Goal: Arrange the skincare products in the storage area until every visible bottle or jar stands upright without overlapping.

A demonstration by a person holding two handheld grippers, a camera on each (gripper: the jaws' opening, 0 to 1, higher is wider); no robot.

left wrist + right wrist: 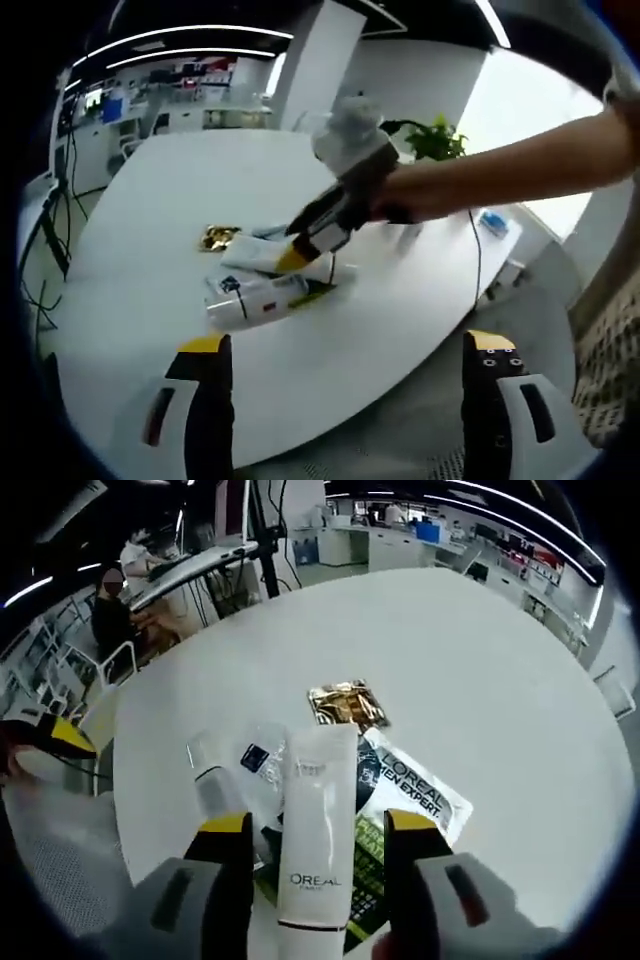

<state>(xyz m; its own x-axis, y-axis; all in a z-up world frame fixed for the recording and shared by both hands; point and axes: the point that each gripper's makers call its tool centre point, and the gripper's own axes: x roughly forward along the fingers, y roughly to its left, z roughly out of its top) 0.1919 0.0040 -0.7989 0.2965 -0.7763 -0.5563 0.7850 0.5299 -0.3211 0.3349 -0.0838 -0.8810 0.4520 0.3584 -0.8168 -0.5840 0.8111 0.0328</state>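
Right gripper (pixel 315 855) straddles the white L'Oreal squeeze tube (pixel 318 825), jaws wide on either side, not visibly clamped. Tube lies flat atop the product pile mid-table, long axis parallel to the jaws. Left gripper (pixel 345 350) open, hanging off the round white table (pixel 480 660) near edge.

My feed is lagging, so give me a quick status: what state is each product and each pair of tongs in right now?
White tube: lying flat between the right tongs' jaws.
Clear bottle: lying on its side.
Sachet: flat, partly under the tube.
Gold packet: flat on the table.
Right tongs: open around the tube.
Left tongs: open, empty.
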